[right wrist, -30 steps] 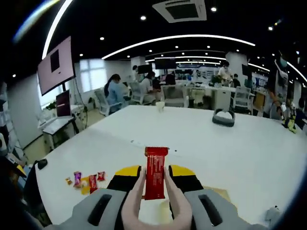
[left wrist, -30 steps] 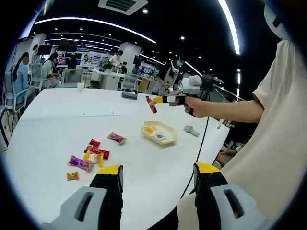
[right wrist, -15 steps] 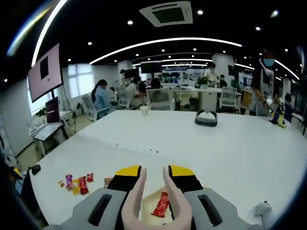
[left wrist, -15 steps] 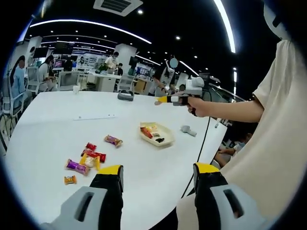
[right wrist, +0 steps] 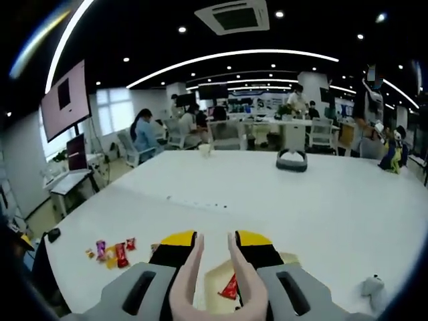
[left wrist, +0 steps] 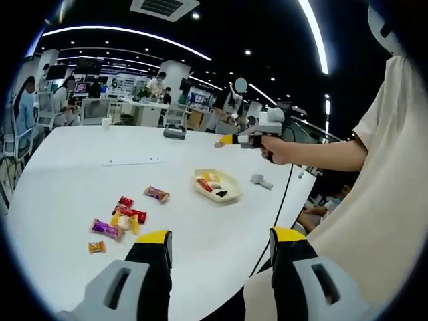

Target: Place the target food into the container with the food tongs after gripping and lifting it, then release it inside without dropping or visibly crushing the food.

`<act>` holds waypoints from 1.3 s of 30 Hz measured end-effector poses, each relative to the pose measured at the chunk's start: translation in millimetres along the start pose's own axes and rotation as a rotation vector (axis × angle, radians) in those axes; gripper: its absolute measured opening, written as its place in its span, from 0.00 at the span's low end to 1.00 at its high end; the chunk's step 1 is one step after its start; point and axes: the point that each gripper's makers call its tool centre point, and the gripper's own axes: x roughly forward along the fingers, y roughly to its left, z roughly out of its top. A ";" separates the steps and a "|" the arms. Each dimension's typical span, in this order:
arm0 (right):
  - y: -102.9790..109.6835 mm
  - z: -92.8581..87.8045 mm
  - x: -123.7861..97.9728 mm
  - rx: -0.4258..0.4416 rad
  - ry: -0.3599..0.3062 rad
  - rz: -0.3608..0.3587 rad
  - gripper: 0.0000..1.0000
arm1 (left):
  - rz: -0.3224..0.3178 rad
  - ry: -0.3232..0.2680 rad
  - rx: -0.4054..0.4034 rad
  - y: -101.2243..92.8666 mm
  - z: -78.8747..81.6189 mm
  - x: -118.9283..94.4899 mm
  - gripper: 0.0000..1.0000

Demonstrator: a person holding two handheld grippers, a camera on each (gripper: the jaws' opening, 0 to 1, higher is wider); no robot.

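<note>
The pale yellow tray (left wrist: pixel 227 179) sits on the white table, with a red wrapped bar (left wrist: pixel 206 186) and other pieces lying in it. A hand holds my right gripper (left wrist: pixel 226 140) in the air above and behind the tray. In the right gripper view, that gripper (right wrist: pixel 215 238) carries pink tongs (right wrist: pixel 190 267) whose arms stand apart with nothing between them. Below them lies the red bar (right wrist: pixel 229 287) in the tray (right wrist: pixel 212 289). My left gripper (left wrist: pixel 221 249) hangs open and empty over the table's near edge.
Several wrapped snacks (left wrist: pixel 122 217) lie loose on the table left of the tray, snacks (right wrist: pixel 112 252). A small grey object (left wrist: pixel 261 180) lies right of the tray. A dark headset (right wrist: pixel 292 160) and a cup (right wrist: pixel 204 150) stand farther back. People sit at desks beyond.
The red bar left the tongs and now lies in the tray. The tongs are empty. Both views shifted slightly; the left gripper stayed open.
</note>
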 end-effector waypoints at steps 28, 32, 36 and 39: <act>169.4 -52.9 90.3 -0.109 0.166 0.298 0.22 | 0.128 -0.007 -0.098 49.5 -24.2 -55.6 0.59; 182.6 -60.0 99.8 -0.124 0.190 0.321 0.22 | 0.143 -0.010 -0.114 56.1 -26.2 -60.0 0.59; 192.6 -64.5 108.3 -0.137 0.207 0.338 0.22 | 0.153 -0.013 -0.128 61.4 -27.9 -62.2 0.59; 199.8 -68.0 114.8 -0.145 0.219 0.350 0.22 | 0.161 -0.012 -0.138 65.5 -29.8 -63.7 0.59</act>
